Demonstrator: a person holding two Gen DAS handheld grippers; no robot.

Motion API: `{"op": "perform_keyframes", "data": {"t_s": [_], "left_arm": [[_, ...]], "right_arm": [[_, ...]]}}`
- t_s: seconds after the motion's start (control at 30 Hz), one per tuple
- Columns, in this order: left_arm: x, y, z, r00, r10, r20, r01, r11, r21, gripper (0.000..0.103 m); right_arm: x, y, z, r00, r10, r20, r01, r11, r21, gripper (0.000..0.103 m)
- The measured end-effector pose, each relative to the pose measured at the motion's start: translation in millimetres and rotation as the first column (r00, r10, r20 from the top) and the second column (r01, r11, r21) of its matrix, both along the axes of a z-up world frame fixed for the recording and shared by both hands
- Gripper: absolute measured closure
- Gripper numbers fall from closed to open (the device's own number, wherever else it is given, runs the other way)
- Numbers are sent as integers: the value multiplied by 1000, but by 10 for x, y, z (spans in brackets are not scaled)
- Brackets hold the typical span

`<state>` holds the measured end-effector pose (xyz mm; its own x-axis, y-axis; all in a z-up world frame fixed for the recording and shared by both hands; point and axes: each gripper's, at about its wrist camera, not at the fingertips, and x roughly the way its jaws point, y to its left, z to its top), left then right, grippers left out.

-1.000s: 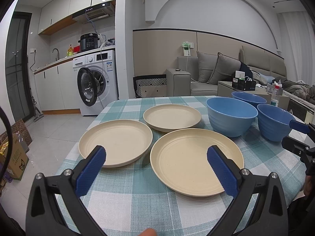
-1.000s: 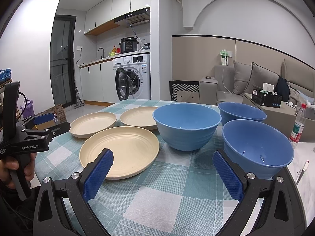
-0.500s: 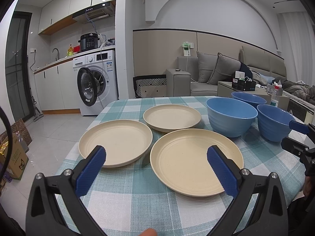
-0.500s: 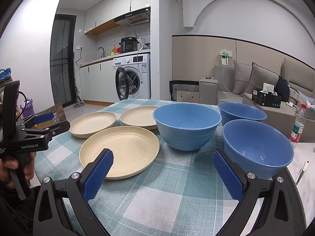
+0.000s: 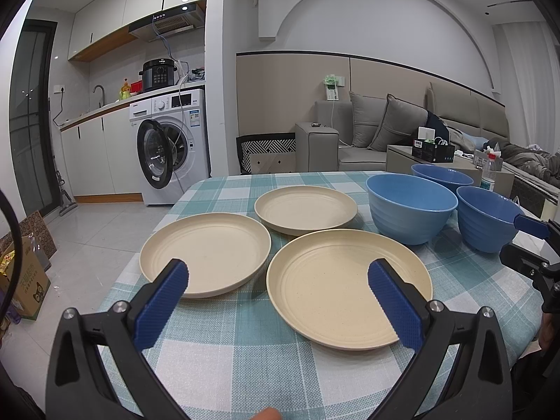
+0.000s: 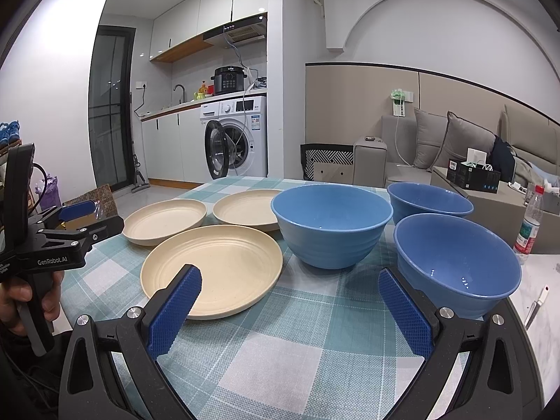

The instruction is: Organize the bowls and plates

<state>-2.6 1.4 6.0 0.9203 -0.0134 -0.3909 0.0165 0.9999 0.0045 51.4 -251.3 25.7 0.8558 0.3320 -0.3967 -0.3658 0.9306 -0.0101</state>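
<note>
The near plate (image 5: 346, 287) lies flat on the checked worktop (image 5: 224, 360), straight ahead of my left tool (image 5: 276, 280), and I place everything else from it. Two more cream plates sit beyond it: the left plate (image 5: 206, 252) just beside its far-left rim, the far plate (image 5: 306, 208) just behind, close enough that rims nearly meet. To its right stands the big bowl (image 6: 330, 224); further right the near bowl (image 6: 455, 262) sits in front of my right tool (image 6: 288, 290), and the back bowl (image 6: 430, 201) stands behind that one. Nothing is stacked yet.

Both tools hang above the worktop's near edge with fingers spread wide apart, holding nothing.

I judge the plates light, stiff and smooth, probably plastic or fibre, with a shallow raised rim. That rim is the only hold: one finger under the lip, one on top, at the near edge. The bowls look thicker-walled and ribbed outside; pinch the wall at the rim, and expect them to tip if gripped off-centre
</note>
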Motion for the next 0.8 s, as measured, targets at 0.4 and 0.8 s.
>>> {"op": "perform_keyframes", "data": {"t_s": [0.4, 0.8], "left_arm": [[-3, 39, 13, 1000, -14, -5, 14, 999, -47, 0], [10, 57, 31, 1000, -6, 3, 7, 999, -43, 0]], "right_arm": [[-13, -34, 26, 1000, 2, -1, -2, 1000, -1, 0], [10, -55, 66, 1000, -5, -7, 5, 1000, -2, 0]]}}
